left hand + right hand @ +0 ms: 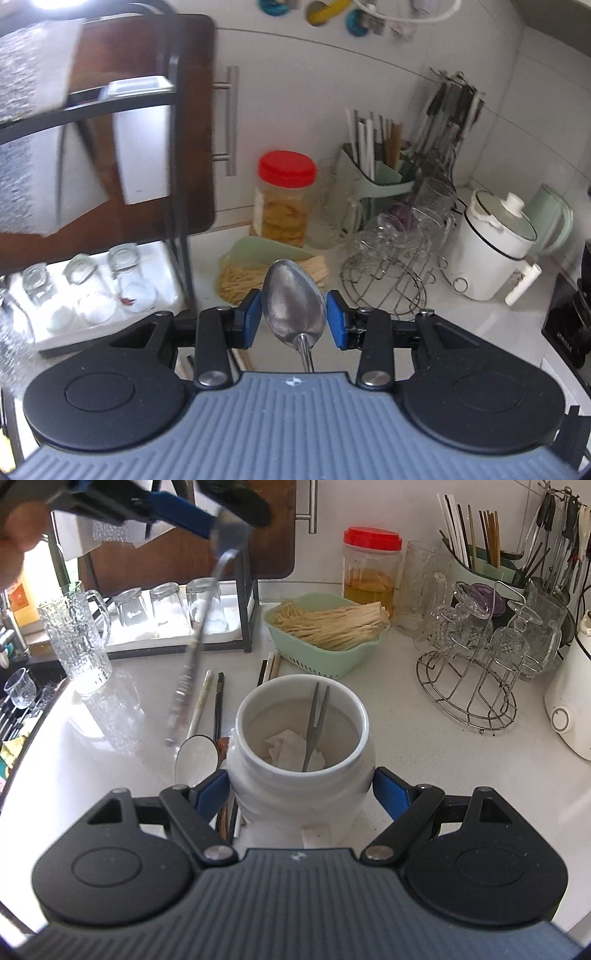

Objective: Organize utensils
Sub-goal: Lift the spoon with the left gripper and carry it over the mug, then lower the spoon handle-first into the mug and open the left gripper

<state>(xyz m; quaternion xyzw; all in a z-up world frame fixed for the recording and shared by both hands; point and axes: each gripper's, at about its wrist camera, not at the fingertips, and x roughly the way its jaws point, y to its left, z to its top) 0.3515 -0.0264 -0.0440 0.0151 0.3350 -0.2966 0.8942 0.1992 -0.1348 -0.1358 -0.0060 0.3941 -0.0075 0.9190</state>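
Note:
My left gripper [293,317] is shut on the bowl of a metal spoon [293,299], whose handle runs back under the gripper. The right wrist view shows that left gripper [221,524] raised at the upper left, with the spoon's handle [192,657] hanging blurred above the counter. My right gripper [301,790] is shut on a white ceramic jar [240,716] standing on the counter, one blue pad against each side. A two-pronged fork [314,723] and crumpled paper lie inside the jar. Left of the jar, another spoon [195,753] and several chopsticks [218,701] lie on the counter.
A green basket of sticks [328,627] sits behind the jar, with a red-lidded jar [371,568] beyond. A wire rack of glass mugs [476,657] stands right, and a chopstick holder [480,542] behind it. Upturned glasses on a tray [166,605] and a tall glass mug [79,638] stand left.

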